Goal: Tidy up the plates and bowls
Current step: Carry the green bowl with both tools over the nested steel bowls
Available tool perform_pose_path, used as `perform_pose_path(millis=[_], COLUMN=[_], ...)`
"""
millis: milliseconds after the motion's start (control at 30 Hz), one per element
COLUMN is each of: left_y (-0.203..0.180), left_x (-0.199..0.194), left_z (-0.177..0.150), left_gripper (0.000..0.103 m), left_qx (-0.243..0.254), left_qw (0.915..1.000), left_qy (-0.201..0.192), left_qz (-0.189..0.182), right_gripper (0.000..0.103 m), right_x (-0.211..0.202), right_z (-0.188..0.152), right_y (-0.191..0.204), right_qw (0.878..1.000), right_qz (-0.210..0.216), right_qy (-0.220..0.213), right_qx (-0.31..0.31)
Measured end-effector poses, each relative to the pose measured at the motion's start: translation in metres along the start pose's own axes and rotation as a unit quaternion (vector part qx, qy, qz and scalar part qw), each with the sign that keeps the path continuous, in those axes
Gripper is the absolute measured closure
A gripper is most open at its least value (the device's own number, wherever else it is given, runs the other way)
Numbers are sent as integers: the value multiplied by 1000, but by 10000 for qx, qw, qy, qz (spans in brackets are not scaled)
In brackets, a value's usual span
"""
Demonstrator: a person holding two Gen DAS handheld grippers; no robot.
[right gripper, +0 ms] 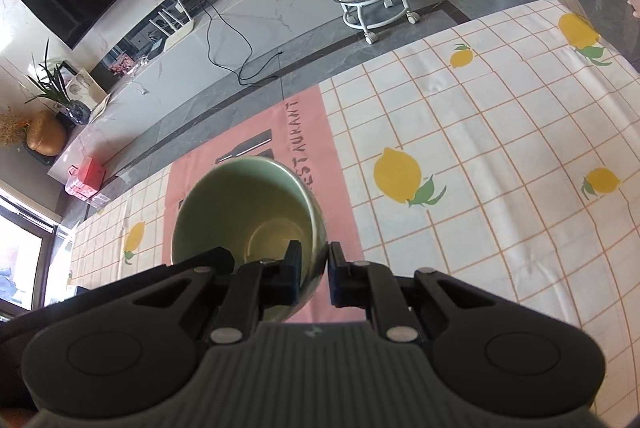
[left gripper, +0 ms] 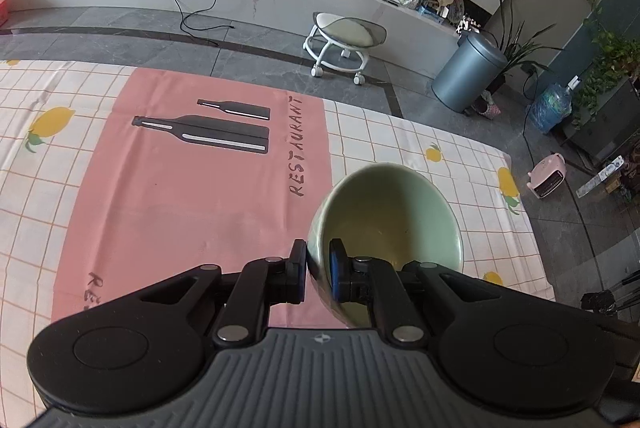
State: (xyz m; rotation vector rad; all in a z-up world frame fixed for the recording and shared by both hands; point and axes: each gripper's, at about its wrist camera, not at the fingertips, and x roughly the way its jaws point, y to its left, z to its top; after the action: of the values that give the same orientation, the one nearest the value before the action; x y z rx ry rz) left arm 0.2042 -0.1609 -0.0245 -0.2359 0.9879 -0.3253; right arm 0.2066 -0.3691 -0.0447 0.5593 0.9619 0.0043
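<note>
Bowls, two pale green ones, are each pinched by the rim and held above the surface. Low and right of centre in the left wrist view, the left gripper [left gripper: 318,270] has its jaws clamped on the wall of one green bowl [left gripper: 390,212], one pad inside, one outside. Low in the right wrist view, the right gripper [right gripper: 314,274] has its jaws clamped likewise on the second green bowl [right gripper: 244,204]. Beneath both lie a pink placemat [left gripper: 192,188] and a lemon-print tablecloth [right gripper: 460,168].
</note>
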Motion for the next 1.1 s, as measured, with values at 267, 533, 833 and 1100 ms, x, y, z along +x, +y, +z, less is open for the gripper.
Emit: perform_pose_path(millis=[267, 533, 833, 1100], left_y=[-1, 8, 13, 11], left_x=[-53, -73, -69, -55], left_z=[-38, -81, -110, -122], left_gripper=[91, 90, 90, 90], left_qx=[-23, -259, -331, -256], left_qw=[9994, 9987, 9986, 9987], left_qy=[-330, -281, -25, 244], left_qz=[-128, -345, -415, -358], right_gripper=[92, 92, 92, 93], right_x=[-59, -94, -103, -93], right_z=[-48, -95, -131, -136], right_y=[6, -5, -24, -35], right_qw=[9994, 9988, 9988, 9994], right_qz=[268, 379, 319, 178], right_qy=[-231, -280, -137, 6], right_qx=[-64, 124, 343, 311])
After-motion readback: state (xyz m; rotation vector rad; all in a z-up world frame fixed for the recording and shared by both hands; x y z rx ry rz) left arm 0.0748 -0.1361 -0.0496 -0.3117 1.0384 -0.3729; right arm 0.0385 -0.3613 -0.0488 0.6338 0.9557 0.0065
